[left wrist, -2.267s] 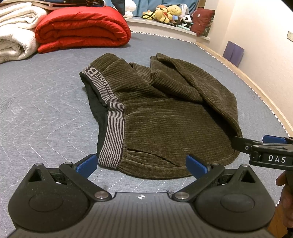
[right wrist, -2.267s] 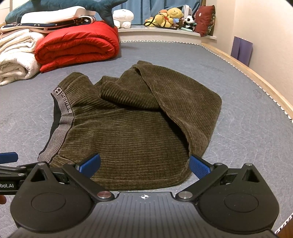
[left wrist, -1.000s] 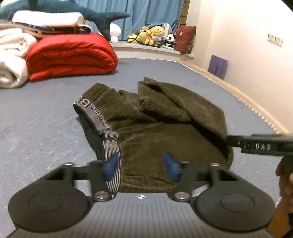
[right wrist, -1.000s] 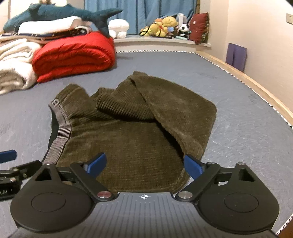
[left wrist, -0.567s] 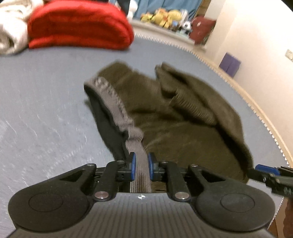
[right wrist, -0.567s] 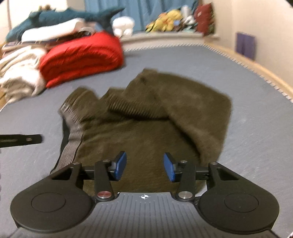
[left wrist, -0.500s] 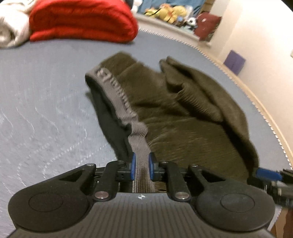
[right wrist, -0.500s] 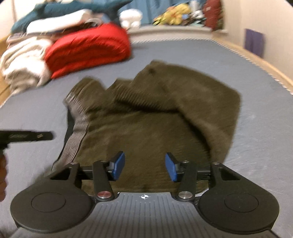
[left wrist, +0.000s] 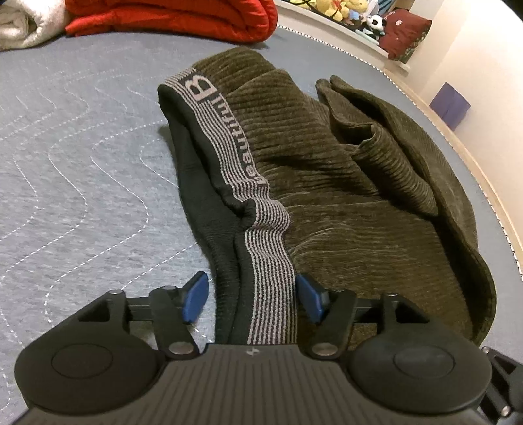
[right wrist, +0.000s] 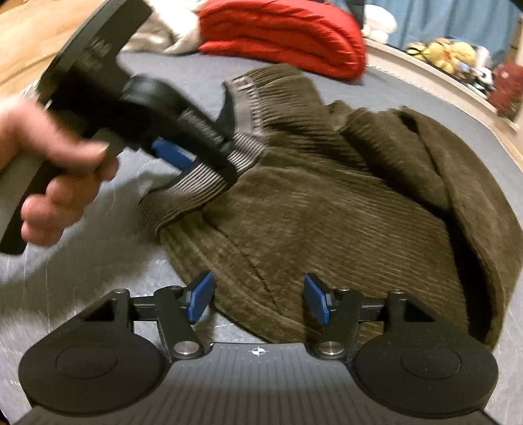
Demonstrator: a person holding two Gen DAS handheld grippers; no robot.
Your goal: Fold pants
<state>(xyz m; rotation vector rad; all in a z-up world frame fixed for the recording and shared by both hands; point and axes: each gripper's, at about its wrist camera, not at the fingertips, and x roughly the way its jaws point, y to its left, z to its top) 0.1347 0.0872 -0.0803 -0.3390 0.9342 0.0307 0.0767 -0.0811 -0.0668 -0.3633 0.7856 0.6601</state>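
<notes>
Dark olive corduroy pants (left wrist: pixel 353 202) lie crumpled on the grey quilted bed, with a grey striped waistband (left wrist: pixel 235 153) running from far left toward me. My left gripper (left wrist: pixel 253 299) is open, its blue pads either side of the waistband's near end. In the right wrist view the left gripper (right wrist: pixel 199 153) sits on the waistband (right wrist: pixel 196 193), held by a hand. My right gripper (right wrist: pixel 258 299) is open over the near hem of the pants (right wrist: pixel 327 209), with fabric between the pads.
A folded red duvet (left wrist: pixel 170 16) and white blankets (left wrist: pixel 19 26) lie at the far left of the bed. Plush toys (left wrist: pixel 346 6) and a dark red cushion (left wrist: pixel 405 29) line the far ledge. The bed's wooden edge (left wrist: pixel 490 183) runs along the right.
My left gripper was shut half a second ago and has opened around the waistband, closer to it. My right gripper has widened and swung left, nearer the hem and the left gripper.
</notes>
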